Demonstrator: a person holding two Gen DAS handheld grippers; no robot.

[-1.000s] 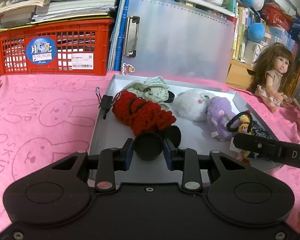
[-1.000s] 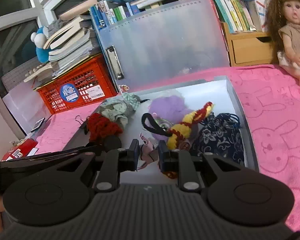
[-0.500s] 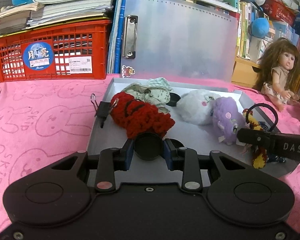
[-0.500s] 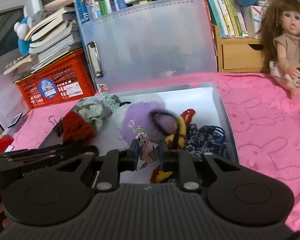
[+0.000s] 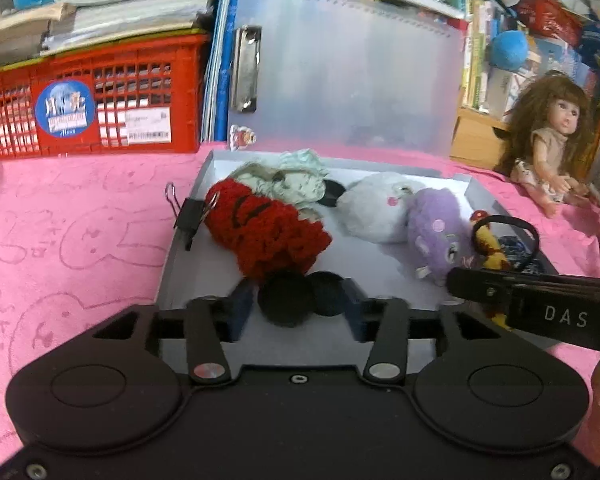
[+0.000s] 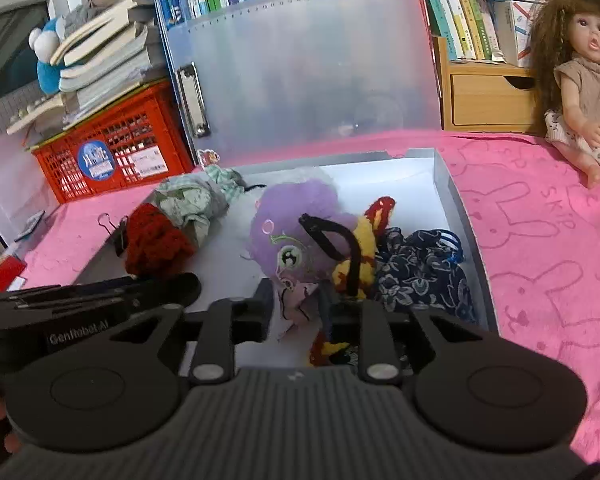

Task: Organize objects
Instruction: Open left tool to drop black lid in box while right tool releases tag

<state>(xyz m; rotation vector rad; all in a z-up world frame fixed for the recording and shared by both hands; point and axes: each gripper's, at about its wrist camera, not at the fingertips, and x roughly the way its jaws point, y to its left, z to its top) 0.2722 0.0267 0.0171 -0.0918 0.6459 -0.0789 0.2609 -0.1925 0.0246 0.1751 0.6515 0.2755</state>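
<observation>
A shallow grey box (image 5: 182, 268) on the pink cloth holds soft toys. My left gripper (image 5: 298, 310) is at its near edge with its jaws opening. The black round ears (image 5: 292, 300) of the red crochet toy (image 5: 268, 232) lie between the pads, no longer squeezed. My right gripper (image 6: 294, 308) is also opening. The pink tag end of the purple plush (image 6: 296, 216) rests loose between its fingers. A yellow-red toy with a black loop (image 6: 360, 240) leans on the purple plush, beside a blue floral pouch (image 6: 420, 268). A white plush (image 5: 376, 208) and green fabric (image 5: 296, 180) lie further back.
A black binder clip (image 5: 190, 216) is clipped on the box's left wall. Behind stand a red basket (image 5: 88, 112) with books on top and a translucent clipboard case (image 5: 348, 68). A doll (image 6: 576, 80) sits on the pink cloth (image 6: 540, 240) at the right, before a wooden drawer.
Both grippers went from shut to partly open. The left one let go of the black ears and the right one let go of the purple plush's pink tag. Neither hand has travelled much.
</observation>
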